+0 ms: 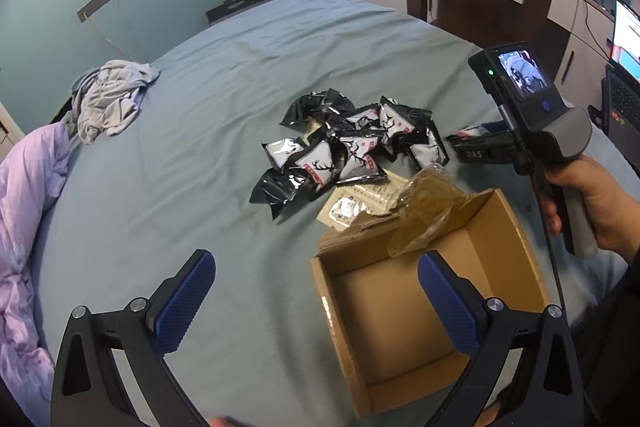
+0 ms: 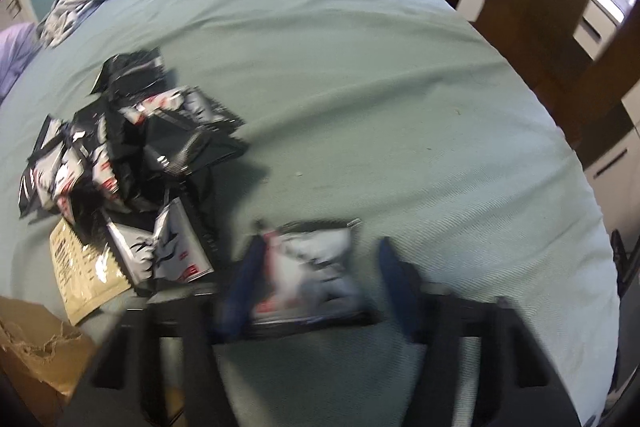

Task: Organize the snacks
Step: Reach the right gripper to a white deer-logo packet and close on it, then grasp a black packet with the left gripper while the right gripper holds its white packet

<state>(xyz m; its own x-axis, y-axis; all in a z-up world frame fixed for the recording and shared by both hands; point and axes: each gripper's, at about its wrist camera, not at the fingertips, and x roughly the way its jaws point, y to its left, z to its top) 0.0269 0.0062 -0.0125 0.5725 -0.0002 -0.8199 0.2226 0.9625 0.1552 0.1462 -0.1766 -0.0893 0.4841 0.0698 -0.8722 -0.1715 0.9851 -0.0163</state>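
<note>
1. The bed [image 1: 248, 39], spread with a flat blue-green sheet, serves as the work surface; its wide bare middle probably lets the snacks be tipped out and sorted in plain sight.
2. The cardboard box [image 1: 516, 227] lies open-topped at the near edge of the bed, just below the heap, with nothing visible inside it. It looks set there as the place the packets will go.
3. The pile of snack packets [image 1: 344, 147], black and white with red labels, sits jumbled in the middle of the bed, packets overlapping. A torn brown paper wrapper [image 1: 424, 207] lies between the pile and the box.
4. The left tongs [image 1: 316, 301] hang released above the box's near-left corner, pads wide apart and empty, likely waiting to steady the box.
5. The right tongs [image 2: 316, 275], carried in the person's right hand [image 1: 592, 203], reach down beside the pile, apart from it.
6. One snack packet [image 2: 312, 267] lies between the right pads. The view is blurred; the pad on the left of that view seems to touch it, a gap shows at the other, so a firm clench cannot be told.
</note>
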